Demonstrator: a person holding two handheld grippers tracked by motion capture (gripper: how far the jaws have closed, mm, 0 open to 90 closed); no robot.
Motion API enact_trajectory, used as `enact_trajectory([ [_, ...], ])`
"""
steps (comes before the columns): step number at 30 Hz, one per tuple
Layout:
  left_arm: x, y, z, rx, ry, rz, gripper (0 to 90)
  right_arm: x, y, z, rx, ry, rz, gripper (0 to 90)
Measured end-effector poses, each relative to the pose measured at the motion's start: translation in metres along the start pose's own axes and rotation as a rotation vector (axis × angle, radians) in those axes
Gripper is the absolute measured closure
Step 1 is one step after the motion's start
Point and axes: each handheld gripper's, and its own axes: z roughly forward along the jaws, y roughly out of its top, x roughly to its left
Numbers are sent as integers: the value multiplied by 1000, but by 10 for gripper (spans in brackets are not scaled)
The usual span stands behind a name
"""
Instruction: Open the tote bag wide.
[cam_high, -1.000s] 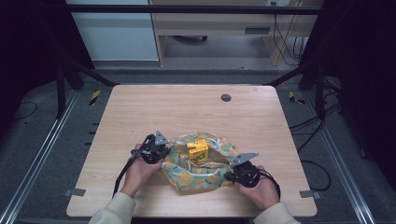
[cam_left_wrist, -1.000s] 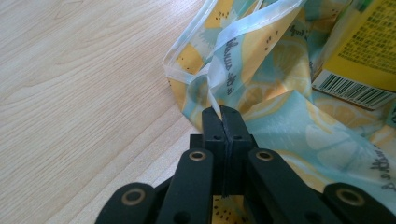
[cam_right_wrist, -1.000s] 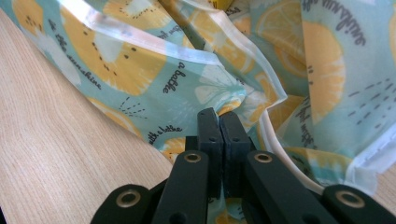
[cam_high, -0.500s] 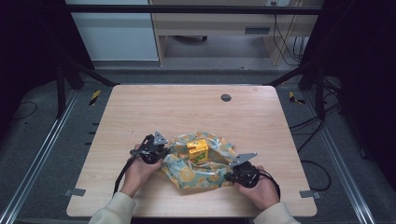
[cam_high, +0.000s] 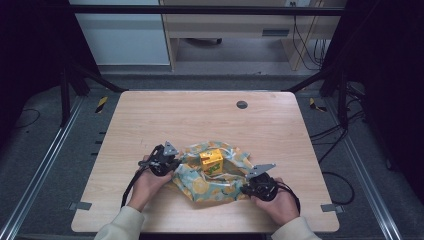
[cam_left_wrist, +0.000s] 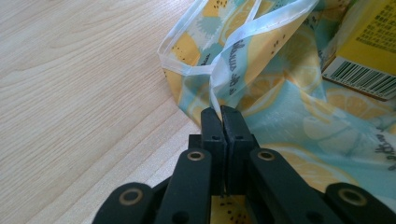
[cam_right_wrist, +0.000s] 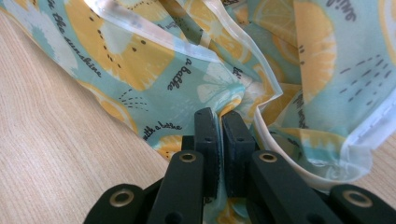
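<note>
The setting was a laboratory recording station. A light wooden table (cam_high: 150, 120) stood inside a black metal frame (cam_high: 210, 9), flanked by aluminium floor rails (cam_high: 42, 167). Loose cables (cam_high: 345, 130) trailed across grey flooring, and plain cabinets (cam_high: 120, 35) stood behind.

A black claw (cam_right_wrist: 219, 126) rises from the bottom centre, its two jaws pressed together on a fold of thin bag (cam_right_wrist: 196, 60) material. The bag is pale teal plastic printed with yellow lemon slices, small dark dashes and cursive writing; the words "the sunshine" and "a bathe" can be read. A whitish hem runs along its edges, crossing the upper part and looping down to the right of the jaws, where the material bunches into a crumpled pocket. The bag lies on a light wood-grain bench (cam_right_wrist: 51, 158), which shows bare at left and at the far right edge.
</note>
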Motion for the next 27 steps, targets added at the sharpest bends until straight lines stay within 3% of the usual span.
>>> enact_trajectory([
  [5,1,1,-3,-10,0,-11,863,1,1,-2,-18,3,-5,813],
  [9,0,3,-13,-51,3,-17,794,4,4,-10,-68,-2,0,670],
  [14,0,12,-29,-113,26,-12,645,9,12,-24,-141,-12,-9,502],
  [18,-3,18,-38,-141,21,-2,500,13,20,-37,-193,-28,-19,360],
  [23,-5,21,-53,-208,20,-28,324,16,31,-55,-263,-47,-29,234],
  [27,-5,19,-66,-222,25,-38,220,11,38,-70,-317,-109,-18,171],
])
